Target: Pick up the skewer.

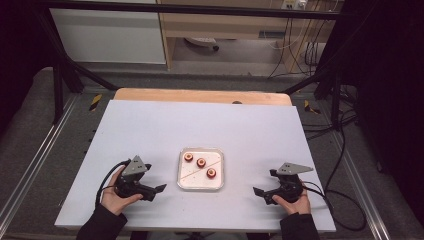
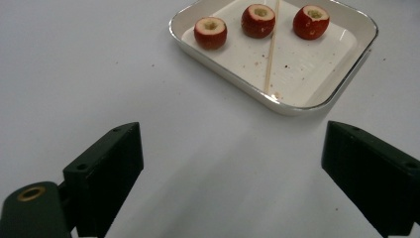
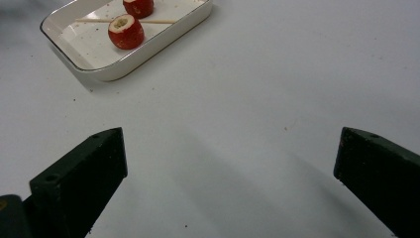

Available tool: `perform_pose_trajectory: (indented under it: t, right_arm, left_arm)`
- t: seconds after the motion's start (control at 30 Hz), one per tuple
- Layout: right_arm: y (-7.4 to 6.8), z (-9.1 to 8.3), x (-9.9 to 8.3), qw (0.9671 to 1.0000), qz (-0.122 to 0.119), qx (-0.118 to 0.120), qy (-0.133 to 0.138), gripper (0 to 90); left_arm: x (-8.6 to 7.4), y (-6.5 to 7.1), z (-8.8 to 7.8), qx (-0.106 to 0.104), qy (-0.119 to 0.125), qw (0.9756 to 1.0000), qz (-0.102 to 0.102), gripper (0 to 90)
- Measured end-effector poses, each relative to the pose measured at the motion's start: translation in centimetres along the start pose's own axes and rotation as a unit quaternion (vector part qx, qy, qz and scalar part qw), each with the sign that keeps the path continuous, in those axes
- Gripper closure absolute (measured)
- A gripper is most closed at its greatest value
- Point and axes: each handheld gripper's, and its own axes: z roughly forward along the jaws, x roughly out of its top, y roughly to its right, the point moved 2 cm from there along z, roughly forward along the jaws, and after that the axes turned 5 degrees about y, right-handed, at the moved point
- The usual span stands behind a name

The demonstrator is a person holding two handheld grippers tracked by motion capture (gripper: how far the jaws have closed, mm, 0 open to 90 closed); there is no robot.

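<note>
A white square tray (image 1: 216,177) (image 2: 341,74) (image 3: 163,37) sits at the table's front middle. In it lie three red cored fruits (image 1: 201,162) (image 2: 258,20) (image 3: 126,30) in a diagonal row and a thin wooden skewer (image 1: 200,168) (image 2: 271,49) (image 3: 94,20). My left gripper (image 1: 161,188) (image 2: 233,178) rests on the table to the tray's left, jaws wide open and bare, aimed at the tray. To the tray's right my right gripper (image 1: 256,191) (image 3: 230,183) stands open too, nothing between its jaws.
The pale table top (image 1: 200,125) runs to a wooden strip (image 1: 200,95) at the back. Black frame bars (image 1: 65,75) and cables (image 1: 345,150) flank the table. A hand holds each gripper near the front edge.
</note>
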Motion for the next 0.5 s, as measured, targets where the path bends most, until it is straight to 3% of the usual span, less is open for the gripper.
perform_pose_trajectory:
  t: [0.5]
  right_arm:
    - [0.0,0.0,0.0,1.0000,0.003,0.002,-0.001,0.8]
  left_arm:
    - [3.6,1.9,4.1,-0.009,-0.029,0.9995,0.003,17.0]
